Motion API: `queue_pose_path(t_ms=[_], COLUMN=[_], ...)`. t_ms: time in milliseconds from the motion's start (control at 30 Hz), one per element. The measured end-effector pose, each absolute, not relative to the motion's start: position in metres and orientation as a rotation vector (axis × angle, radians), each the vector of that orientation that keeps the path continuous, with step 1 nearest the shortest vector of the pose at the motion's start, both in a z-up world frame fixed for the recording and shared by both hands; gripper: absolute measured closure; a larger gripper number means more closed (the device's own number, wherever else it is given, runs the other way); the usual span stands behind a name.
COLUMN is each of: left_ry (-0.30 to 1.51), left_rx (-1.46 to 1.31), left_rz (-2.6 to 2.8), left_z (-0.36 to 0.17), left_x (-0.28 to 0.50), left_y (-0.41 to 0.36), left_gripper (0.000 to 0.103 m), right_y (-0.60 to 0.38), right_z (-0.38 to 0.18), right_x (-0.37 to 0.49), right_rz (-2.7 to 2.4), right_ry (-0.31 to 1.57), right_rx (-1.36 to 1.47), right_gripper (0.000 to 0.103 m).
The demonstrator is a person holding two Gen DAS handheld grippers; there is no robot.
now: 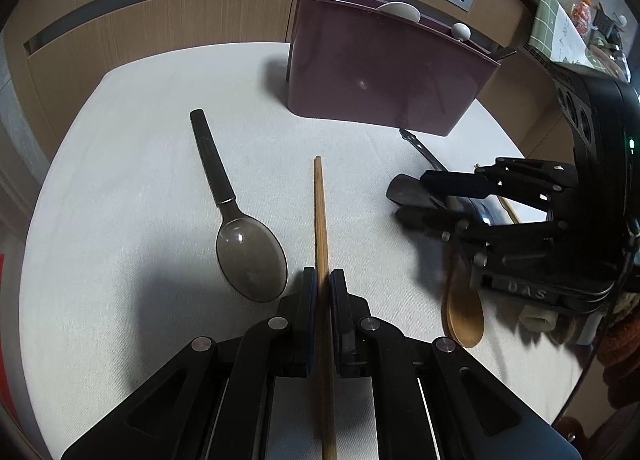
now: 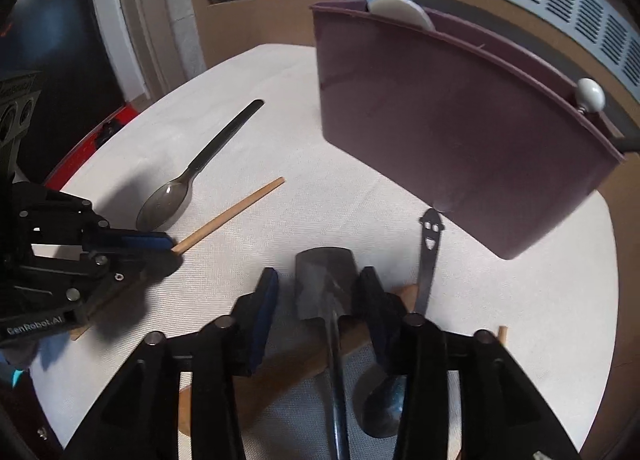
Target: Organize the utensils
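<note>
pinching slim wooden chopstick (image 1: 320, 220) in left tool (image 1: 324, 280), glossy smoky spoon (image 1: 250, 256) beside

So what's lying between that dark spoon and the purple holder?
Nothing: in the left wrist view, only bare white cloth separates the dark spoon from the purple holder.

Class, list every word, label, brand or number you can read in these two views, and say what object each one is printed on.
"GenRobot.AI": on the body of the left gripper, seen from the right wrist view.
"DAS": raised letters on the body of the right gripper, seen from the left wrist view; blurred, so only probably that.
Markings on the green-and-white sheet in the background: too small to read.
</note>
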State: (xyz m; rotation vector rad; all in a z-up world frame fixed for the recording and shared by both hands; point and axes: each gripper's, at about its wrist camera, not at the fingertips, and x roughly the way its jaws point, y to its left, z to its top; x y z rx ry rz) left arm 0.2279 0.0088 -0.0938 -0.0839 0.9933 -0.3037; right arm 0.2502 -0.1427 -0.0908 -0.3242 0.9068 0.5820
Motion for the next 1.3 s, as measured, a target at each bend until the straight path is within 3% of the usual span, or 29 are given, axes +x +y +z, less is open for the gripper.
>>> queue_pose_path(t_ms=[400, 600, 833, 1033, 1300], left_ry=[1.024, 0.939, 0.661, 0.529, 0.203], left_rx=[-0.028, -0.134, -0.234, -0.251, -0.259], left_rz=[-0.301, -0.25, -0.238, -0.252, -0.272], left_z=[-0.093, -0.081, -0.015, 0.027, 0.156], left_x=[0.246, 0.251, 0.217, 0.213, 0.248], left_y=[-0.006, -0.004, 0.002, 0.003, -0.002], left_gripper=[0.096, 0.098, 0.098, 0.098, 0.098], right_y=[-0.226, -0.257, -0.271, -0.264, -0.253], right_z=[-0.049, -0.043, -0.019, 0.002, 0.143], right_x=[0.198, 0.181, 0.168, 0.171, 0.2], right_rz=[0.376, 0.285, 0.251, 0.276, 0.368], right_ry=[0.688, 0.618, 0.518, 0.451, 0.049], right_rx=[-0.1, 0.013, 0.043, 0.051, 0.065], right_gripper=[0.074, 0.074, 0.074, 0.074, 0.074])
